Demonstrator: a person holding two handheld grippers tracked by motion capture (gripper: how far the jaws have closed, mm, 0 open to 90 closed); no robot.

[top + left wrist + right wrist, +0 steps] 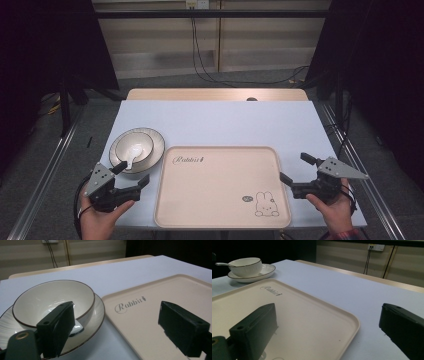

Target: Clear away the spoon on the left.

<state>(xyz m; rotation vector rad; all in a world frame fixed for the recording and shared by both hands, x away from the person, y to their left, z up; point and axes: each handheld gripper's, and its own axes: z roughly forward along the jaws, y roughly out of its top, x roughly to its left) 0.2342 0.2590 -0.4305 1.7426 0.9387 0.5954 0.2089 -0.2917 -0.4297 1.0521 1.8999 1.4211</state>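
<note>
- Table (215,120): pale blue top, running from the near edge to a wooden strip at the far side, carrying everything else.
- Tray (220,210): cream, rounded corners, lying flat at near centre with a rabbit drawing in its near-right corner; bare (probably laid out as the place to receive the dishes).
- Plate (156,145): ribbed with a dark rim, at the left, just beside the tray's far-left corner; serves as a base under the bowl.
- Bowl (131,148): white, dark-rimmed, sitting upright in the plate's middle, so the pair could likely be lifted as a stack.
- Left gripper (134,175): held at near left, jaws spread wide with nothing between them, aimed toward the plate's near rim; appears lined up for a grasp there.
- Right gripper (296,169): held at near right, jaws spread and empty, standing astride the tray's right edge (perhaps ready to steady or lift it).
- Spoon (131,157): white, resting in the bowl with its handle leaning over the near rim toward the left gripper.
</note>
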